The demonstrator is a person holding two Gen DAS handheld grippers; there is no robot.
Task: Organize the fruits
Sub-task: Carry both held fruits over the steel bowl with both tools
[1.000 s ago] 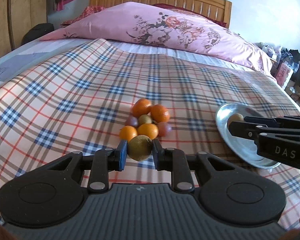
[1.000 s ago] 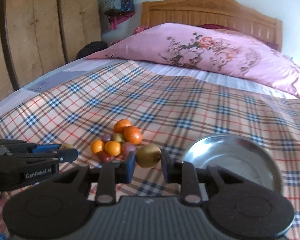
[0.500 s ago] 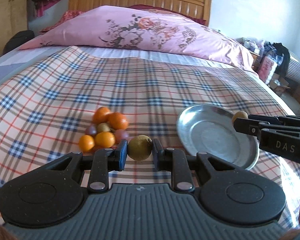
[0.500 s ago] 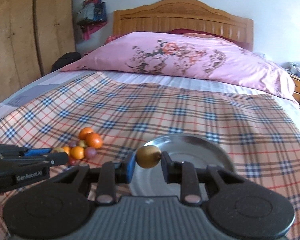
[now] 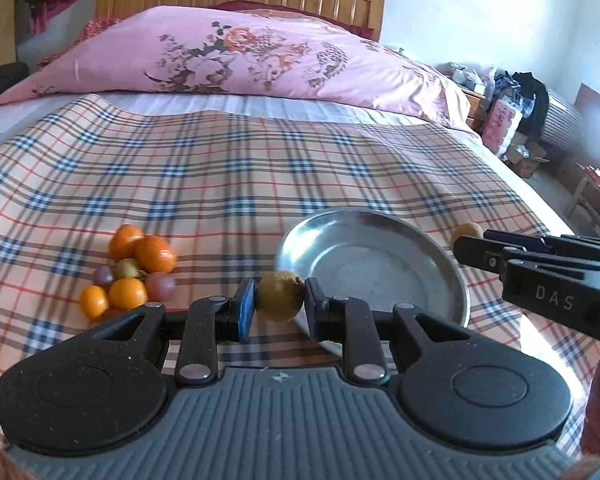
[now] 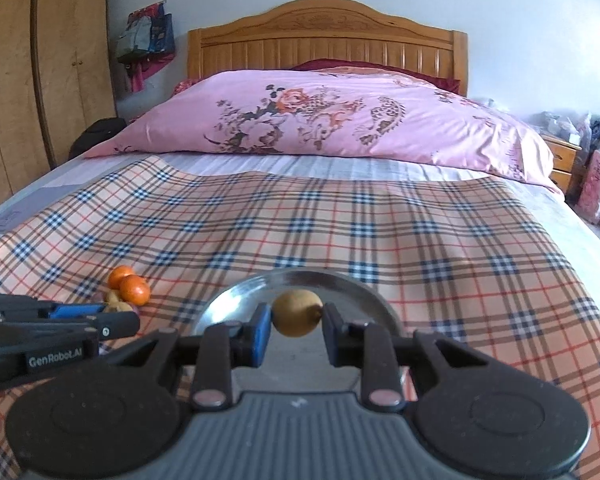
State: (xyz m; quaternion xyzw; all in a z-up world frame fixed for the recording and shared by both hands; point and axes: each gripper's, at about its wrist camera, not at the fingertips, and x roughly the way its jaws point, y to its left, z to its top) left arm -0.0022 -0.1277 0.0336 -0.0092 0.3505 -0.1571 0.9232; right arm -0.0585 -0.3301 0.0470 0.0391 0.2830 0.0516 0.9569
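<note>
Fruits [image 5: 130, 276] pile shows whole only from the left tongs [image 5: 279, 307]; both tongs [image 6: 297, 326] clamp brownish fruit.

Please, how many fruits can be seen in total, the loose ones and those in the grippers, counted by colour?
Orange fruits: 4
Purple fruits: 2
Brown-yellow fruits: 3 (1 loose, 1 in the left gripper, 1 in the right gripper)
Total: 9 visible
</note>
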